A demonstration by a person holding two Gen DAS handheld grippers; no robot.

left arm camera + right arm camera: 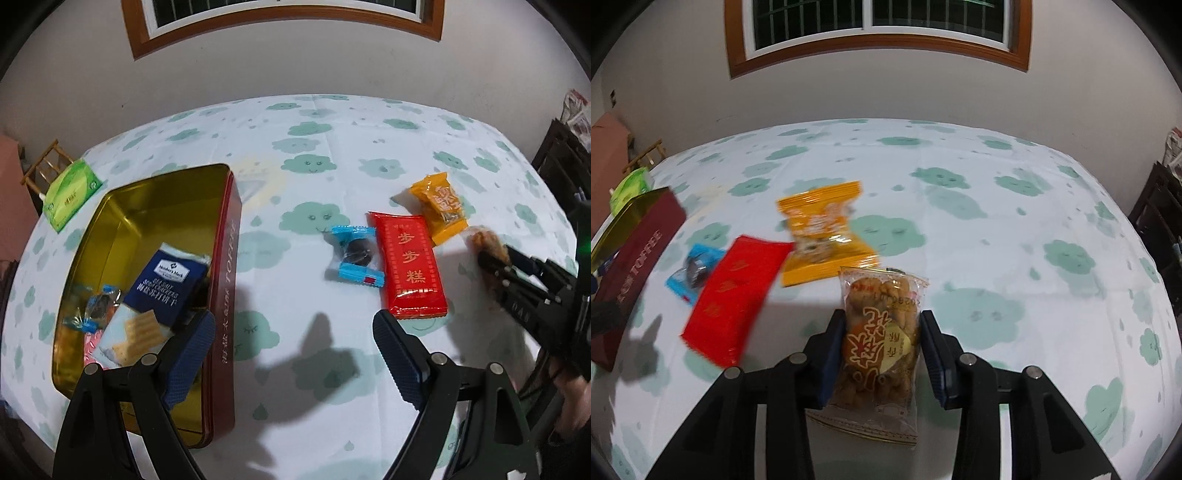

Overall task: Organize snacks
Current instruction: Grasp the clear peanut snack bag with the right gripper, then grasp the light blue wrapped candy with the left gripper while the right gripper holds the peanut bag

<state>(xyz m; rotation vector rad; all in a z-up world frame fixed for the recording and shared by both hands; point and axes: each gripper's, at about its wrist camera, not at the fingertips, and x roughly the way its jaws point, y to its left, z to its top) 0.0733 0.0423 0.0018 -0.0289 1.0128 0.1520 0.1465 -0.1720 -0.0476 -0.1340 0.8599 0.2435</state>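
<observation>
The clear snack pack (879, 350) is clamped by the right gripper (882, 354) for carrying to the tin (221, 236); the left gripper (295, 354) is kept released, empty.

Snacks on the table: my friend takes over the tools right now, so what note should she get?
Left tool: open, empty, near the tin.
Right tool: shut on a clear snack bag.
In the tin: blue cracker pack and a small candy.
On the tablecloth: red packet, orange packet, blue cookie pack.
Left to do: put the held bag and those three in the tin.
</observation>
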